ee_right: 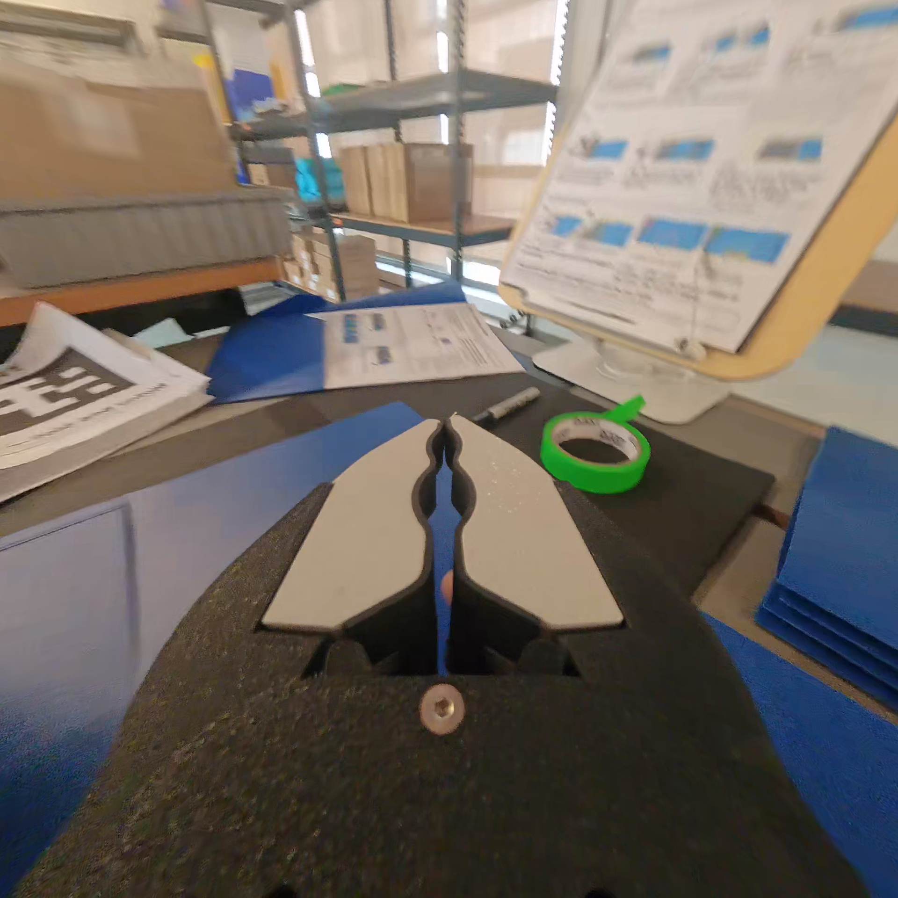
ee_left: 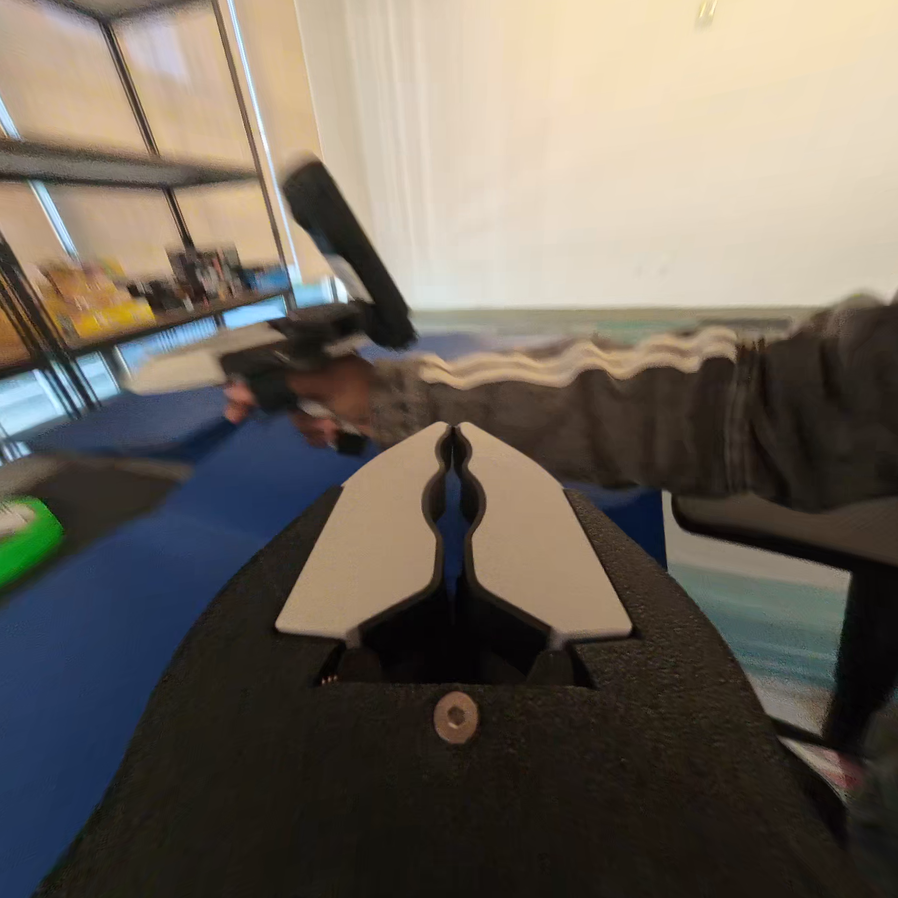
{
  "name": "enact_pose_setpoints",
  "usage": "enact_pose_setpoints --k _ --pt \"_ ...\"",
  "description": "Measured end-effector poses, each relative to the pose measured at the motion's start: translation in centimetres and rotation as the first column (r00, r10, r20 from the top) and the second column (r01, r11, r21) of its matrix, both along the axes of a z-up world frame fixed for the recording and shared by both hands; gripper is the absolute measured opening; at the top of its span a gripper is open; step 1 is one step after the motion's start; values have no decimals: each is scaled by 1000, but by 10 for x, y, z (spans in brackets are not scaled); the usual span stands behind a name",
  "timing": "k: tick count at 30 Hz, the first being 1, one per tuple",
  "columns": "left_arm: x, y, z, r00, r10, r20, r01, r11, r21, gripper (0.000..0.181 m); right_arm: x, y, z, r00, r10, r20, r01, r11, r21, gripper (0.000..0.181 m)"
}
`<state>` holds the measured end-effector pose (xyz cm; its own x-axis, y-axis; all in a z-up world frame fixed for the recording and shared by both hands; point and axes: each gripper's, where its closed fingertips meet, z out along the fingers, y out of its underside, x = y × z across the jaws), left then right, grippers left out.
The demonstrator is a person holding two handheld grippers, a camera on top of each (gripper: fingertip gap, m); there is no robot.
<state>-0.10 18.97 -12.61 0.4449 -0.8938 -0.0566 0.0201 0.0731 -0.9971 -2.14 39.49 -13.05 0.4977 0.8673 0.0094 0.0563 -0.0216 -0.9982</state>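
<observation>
My left gripper (ee_left: 453, 427) is shut with nothing between its fingers, and it hangs over a blue sheet (ee_left: 146, 607). Ahead of it, a hand in a grey sleeve (ee_left: 607, 418) holds my right gripper (ee_left: 311, 359) above the same blue surface; that part of the view is blurred. In the right wrist view my right gripper (ee_right: 444, 423) is shut, and I see nothing gripped in it. It is over a glossy blue sheet (ee_right: 170, 559). A roll of green tape (ee_right: 595, 452) lies on a black mat (ee_right: 690, 491) just right of the tips. A grey marker (ee_right: 510, 403) lies just beyond them.
The green tape also shows at the left edge of the left wrist view (ee_left: 24, 539). A stack of blue sheets (ee_right: 845, 559) lies at the right. A tilted board with a printed page (ee_right: 680, 170) stands behind. Papers (ee_right: 413, 347) and a paper stack (ee_right: 82, 393) lie on the table. Metal shelves (ee_right: 427, 107) stand at the back. The grippers' ends are close to 20 centimetres from one another. The roll of green tape (ee_right: 595, 452) lies some 25 centimetres from my right tips, 45 centimetres from my left tips.
</observation>
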Motion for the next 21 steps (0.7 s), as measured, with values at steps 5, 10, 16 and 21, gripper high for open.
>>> enact_pose_setpoints --k 5,10,16,21 --pt "-76 -4 116 936 2 351 -80 975 207 95 12 -85 69 996 -47 -81 70 951 301 0" --pt "-132 -15 171 944 114 310 -244 872 423 71 0 -154 98 985 51 -163 11 933 360 0" --pt "-196 -32 211 913 275 301 -400 744 536 7 -24 -186 96 984 132 -123 -101 968 229 139" --pt "-250 -23 216 808 538 240 -564 588 580 3 -6 -189 119 975 13 -224 82 908 411 73"
